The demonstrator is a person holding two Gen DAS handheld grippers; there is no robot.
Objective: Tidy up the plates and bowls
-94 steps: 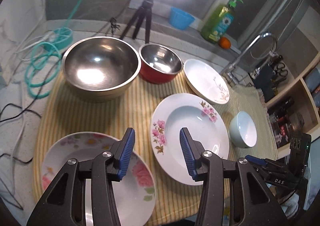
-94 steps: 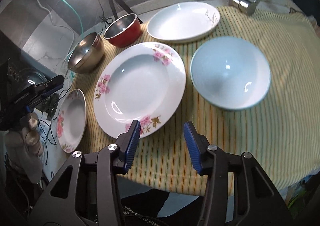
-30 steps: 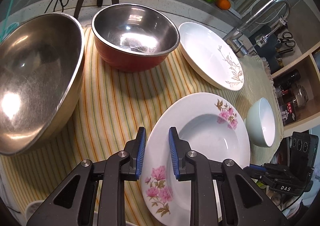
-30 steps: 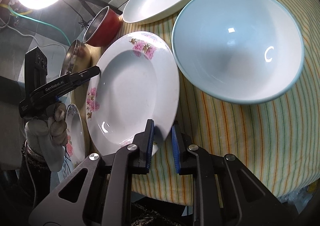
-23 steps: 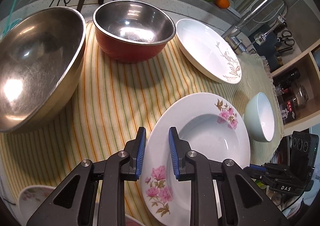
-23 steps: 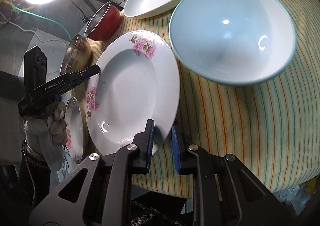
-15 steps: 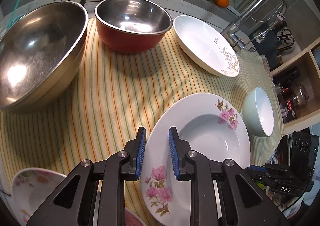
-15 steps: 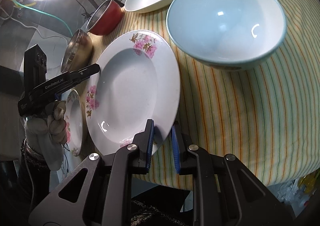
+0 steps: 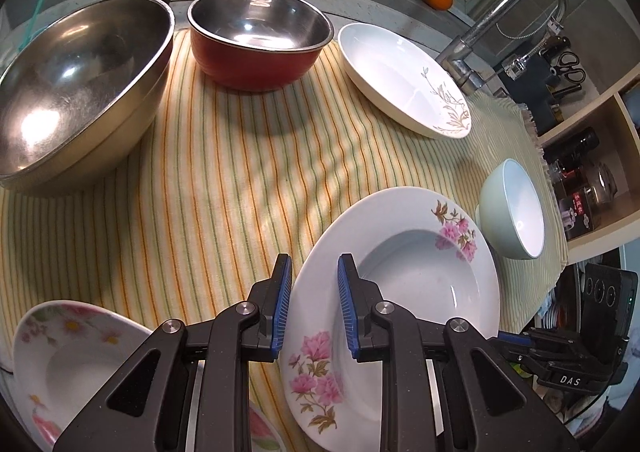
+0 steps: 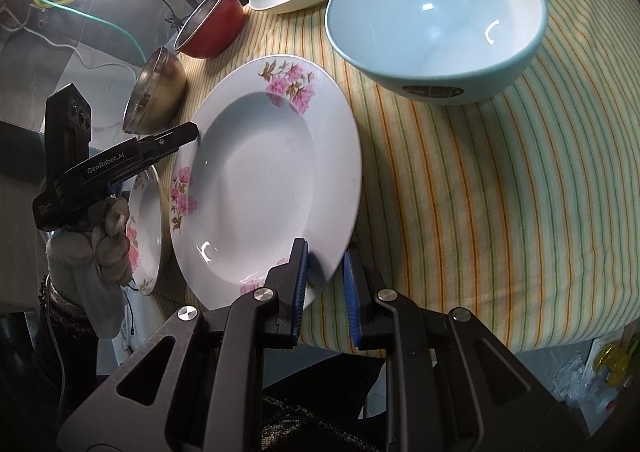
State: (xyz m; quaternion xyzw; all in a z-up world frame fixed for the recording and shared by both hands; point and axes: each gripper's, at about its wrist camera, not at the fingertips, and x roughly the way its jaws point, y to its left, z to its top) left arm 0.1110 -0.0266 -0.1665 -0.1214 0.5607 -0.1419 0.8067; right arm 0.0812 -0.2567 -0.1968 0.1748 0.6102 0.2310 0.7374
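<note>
Pink-flowered plate (image 10: 260,180) is held tilted above the striped cloth (image 10: 500,192) on the counter, face up, its raised rim toward 12 o'clock. Right hand-held gripper (image 10: 324,272) pinches its 5 o'clock rim; left hand-held gripper (image 9: 310,304) pinches the opposite edge.
</note>
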